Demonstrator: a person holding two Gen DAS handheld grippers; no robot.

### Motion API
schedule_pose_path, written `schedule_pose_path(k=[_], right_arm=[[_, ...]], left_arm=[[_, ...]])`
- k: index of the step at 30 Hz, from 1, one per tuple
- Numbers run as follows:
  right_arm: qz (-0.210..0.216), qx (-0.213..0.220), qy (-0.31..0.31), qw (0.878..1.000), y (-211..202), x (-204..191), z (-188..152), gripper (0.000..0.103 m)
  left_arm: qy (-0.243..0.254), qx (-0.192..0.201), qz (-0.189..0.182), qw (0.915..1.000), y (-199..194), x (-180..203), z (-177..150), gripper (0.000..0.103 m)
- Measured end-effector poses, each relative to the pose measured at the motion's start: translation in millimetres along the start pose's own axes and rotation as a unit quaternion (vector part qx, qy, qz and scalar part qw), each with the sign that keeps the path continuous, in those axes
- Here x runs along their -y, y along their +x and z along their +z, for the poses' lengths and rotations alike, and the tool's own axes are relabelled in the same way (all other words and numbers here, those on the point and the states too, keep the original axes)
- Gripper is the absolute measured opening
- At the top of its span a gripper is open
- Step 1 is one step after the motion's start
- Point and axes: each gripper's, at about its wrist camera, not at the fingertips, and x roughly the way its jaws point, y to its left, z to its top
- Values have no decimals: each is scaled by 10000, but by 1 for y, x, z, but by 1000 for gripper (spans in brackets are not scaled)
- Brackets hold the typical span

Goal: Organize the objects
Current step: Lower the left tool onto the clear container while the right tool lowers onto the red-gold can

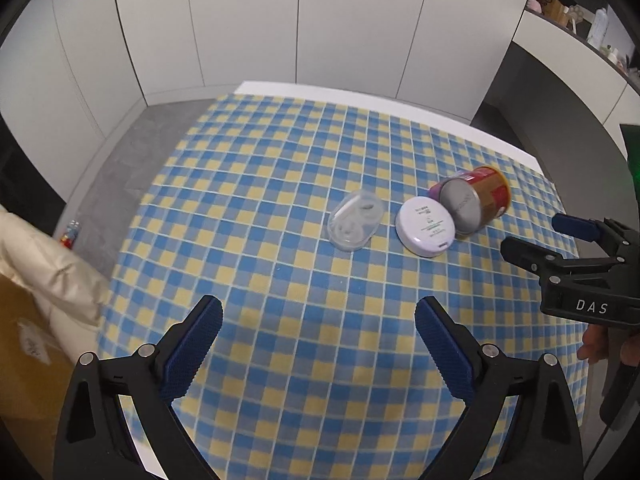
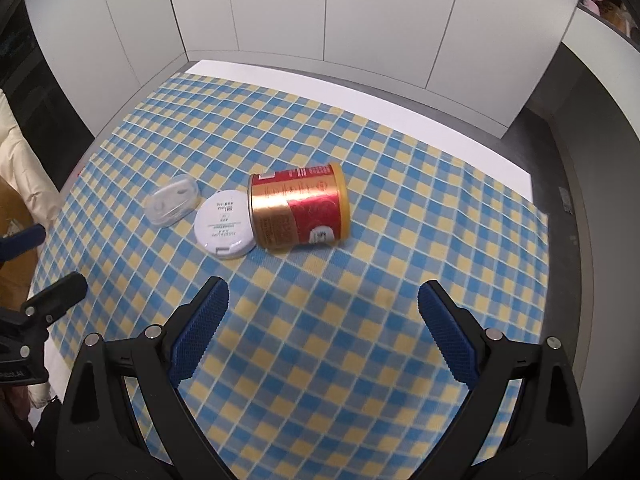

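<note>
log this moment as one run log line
left gripper: open, empty | right gripper: open, empty | can: on its side, touching white compact | clear case: apart | nothing held

We read "DAS" in white letters on the black body of the right gripper [image 1: 536,240]. Print on the white round lid [image 2: 225,224] and the red-gold can [image 2: 298,208] stays too small to read.
</note>
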Motion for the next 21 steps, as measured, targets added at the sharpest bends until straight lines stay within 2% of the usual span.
schedule_pose_path(k=[10,14,17,21], right_arm=[[99,-40,1,9999,29,0,20,97],[96,-30,10,9999,38,1,24,97],[138,-90,-24,9999,45,0,25,92],[230,-17,-32,9997,48,-3,29,90]], left_arm=[[-46,-375,-128,9992,60,5,19,90],[11,-334,-98,9994,72,9,27,85],[168,-310,-190,9992,77,17,34,83],[321,-265,-188,9990,83,28,44,72]])
